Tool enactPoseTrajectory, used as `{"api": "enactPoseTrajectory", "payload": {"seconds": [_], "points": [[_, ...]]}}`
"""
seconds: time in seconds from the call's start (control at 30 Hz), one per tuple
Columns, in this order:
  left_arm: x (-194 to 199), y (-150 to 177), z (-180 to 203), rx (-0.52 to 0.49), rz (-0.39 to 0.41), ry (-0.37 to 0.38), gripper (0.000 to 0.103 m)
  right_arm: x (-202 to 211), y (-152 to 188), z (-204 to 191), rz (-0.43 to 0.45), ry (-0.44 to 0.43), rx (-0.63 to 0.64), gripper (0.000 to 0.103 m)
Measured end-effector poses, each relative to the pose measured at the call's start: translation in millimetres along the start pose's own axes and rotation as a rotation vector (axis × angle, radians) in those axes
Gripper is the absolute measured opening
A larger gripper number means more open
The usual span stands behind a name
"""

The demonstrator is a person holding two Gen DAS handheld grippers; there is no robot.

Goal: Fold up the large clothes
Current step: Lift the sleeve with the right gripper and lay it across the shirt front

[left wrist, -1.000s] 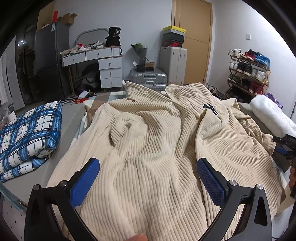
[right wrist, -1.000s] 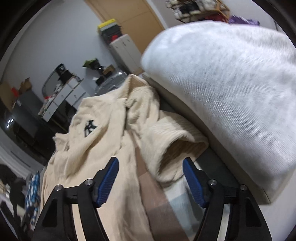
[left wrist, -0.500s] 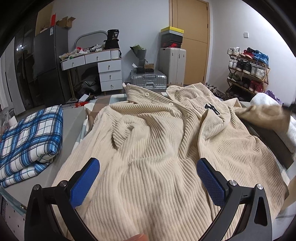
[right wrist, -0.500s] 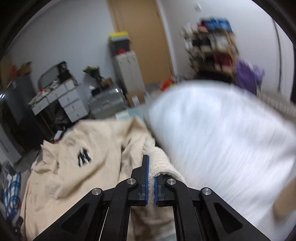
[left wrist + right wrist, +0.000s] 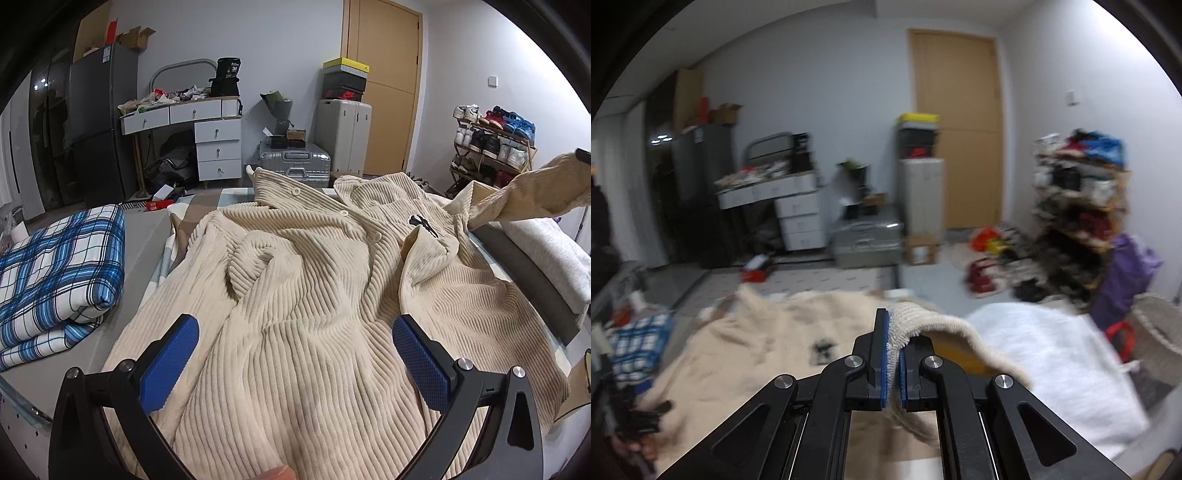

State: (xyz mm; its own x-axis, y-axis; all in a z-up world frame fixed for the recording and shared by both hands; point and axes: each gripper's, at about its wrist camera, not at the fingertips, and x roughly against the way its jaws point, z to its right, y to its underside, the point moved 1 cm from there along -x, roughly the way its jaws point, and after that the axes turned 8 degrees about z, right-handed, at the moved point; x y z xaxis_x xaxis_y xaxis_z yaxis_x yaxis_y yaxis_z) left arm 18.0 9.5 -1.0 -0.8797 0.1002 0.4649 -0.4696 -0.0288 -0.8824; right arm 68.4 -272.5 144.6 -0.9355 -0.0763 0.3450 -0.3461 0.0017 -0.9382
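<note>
— Right, cream ribbed jacket (image 5: 314, 295) spread rumpled over the bed (image 5: 144, 236), collar toward the far end, buttons and dark logo facing up. Lying there presumably to be flattened before any fold.

— And the sleeve (image 5: 524, 192)?

— Lifted off to the right side, stretched up and away from the body of the jacket. Cuff (image 5: 916, 321) pinched between the pressed-together pads of the right gripper (image 5: 894, 354), probably to straighten the sleeve out for laying across the front.

— Left gripper (image 5: 295, 362)?

— Spread wide, hovering over the near hem, gripping nothing. Looks placed to pin or catch the lower edge.

— Anything crowding the work?

— Folded blue plaid quilt (image 5: 55, 273) just beside the jacket on the left; white blanket (image 5: 546, 254) along the right edge, under the raised sleeve. Further off, suitcase (image 5: 295, 166), white drawers (image 5: 218, 147), shoe rack (image 5: 495, 147).
</note>
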Motion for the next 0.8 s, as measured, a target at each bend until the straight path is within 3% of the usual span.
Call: {"api": "enactPoseTrajectory", "payload": {"seconds": [0.1, 0.13, 0.2, 0.27, 0.37, 0.43, 0.53, 0.63, 0.7, 0.73, 0.8], "points": [[0.3, -2.3, 0.0, -0.005, 0.002, 0.003, 0.102, -8.3, 22.3, -53.6, -0.070, -0.147, 0.153, 0.004], [0.2, -3.6, 0.5, -0.005, 0.003, 0.004, 0.102, -12.5, 38.7, -73.1, -0.122, -0.229, 0.192, 0.006], [-0.7, -5.4, 1.7, -0.002, 0.006, 0.012, 0.102, -21.7, 72.2, -95.0, -0.217, -0.306, 0.230, 0.007], [-3.9, -5.4, 3.9, -0.001, 0.001, 0.025, 0.102, -38.4, 119.4, -106.6, -0.349, -0.346, 0.211, 0.020], [-10.3, -5.7, 10.3, -0.005, -0.018, 0.056, 0.102, -50.2, 161.5, -89.6, -0.437, -0.306, 0.082, 0.031], [-14.9, -9.2, 17.5, -0.011, -0.032, 0.084, 0.102, -44.7, 171.1, -69.7, -0.426, -0.281, -0.018, 0.034], [-19.2, -15.4, 29.8, -0.020, -0.043, 0.127, 0.102, -26.4, 180.2, -36.4, -0.372, -0.244, -0.186, 0.049], [-24.9, -22.1, 50.0, -0.026, -0.052, 0.181, 0.102, -9.3, 186.2, -9.5, -0.330, -0.245, -0.331, 0.049], [-28.3, -23.7, 65.5, -0.031, -0.065, 0.220, 0.102, 0.3, 186.6, 4.7, -0.294, -0.233, -0.384, 0.052], [-29.9, -24.4, 74.6, -0.034, -0.075, 0.241, 0.102, 5.1, 189.7, 10.2, -0.285, -0.232, -0.404, 0.058], [-32.9, -23.8, 92.2, -0.046, -0.093, 0.284, 0.102, 9.8, 188.4, 18.8, -0.280, -0.216, -0.428, 0.059]]}}
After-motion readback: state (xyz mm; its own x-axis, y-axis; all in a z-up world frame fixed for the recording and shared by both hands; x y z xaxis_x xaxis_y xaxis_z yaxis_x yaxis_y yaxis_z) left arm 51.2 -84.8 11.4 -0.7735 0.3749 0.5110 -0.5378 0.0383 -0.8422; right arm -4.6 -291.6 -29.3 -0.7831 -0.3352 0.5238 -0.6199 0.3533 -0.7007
